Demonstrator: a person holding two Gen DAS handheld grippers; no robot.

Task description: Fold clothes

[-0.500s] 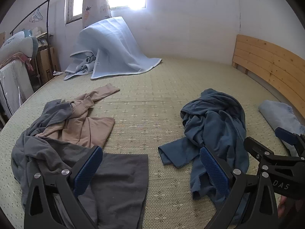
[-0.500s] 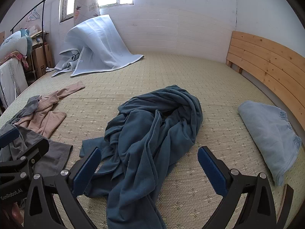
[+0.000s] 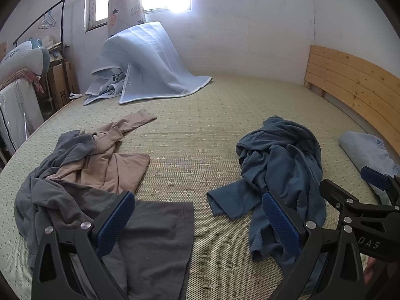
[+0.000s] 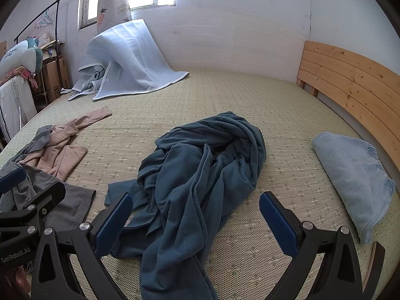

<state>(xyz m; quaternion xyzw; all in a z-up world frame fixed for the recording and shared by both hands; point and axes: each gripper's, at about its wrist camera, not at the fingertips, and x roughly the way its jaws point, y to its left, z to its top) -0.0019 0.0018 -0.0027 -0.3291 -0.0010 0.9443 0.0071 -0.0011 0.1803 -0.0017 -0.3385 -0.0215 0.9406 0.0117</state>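
Observation:
A crumpled dark blue garment (image 4: 200, 175) lies in a heap on the woven bed mat (image 4: 250, 105); in the left wrist view the same blue garment (image 3: 280, 165) is at the right. A grey garment (image 3: 155, 227) and a tan garment (image 3: 110, 165) lie tangled at the left. My left gripper (image 3: 198, 221) hovers open over the mat between the grey and blue clothes, holding nothing. My right gripper (image 4: 195, 221) is open above the near end of the blue garment, with the cloth between its fingers but not gripped.
A folded light blue cloth (image 4: 355, 182) lies by the wooden headboard (image 4: 350, 75) at the right. A pale blue blanket (image 4: 127, 60) leans against the far wall. A clothes rack (image 3: 42, 22), boxes and a pillow stand off the bed's left side.
Both views have barely shifted; the clothes lie as before and both grippers stay open.

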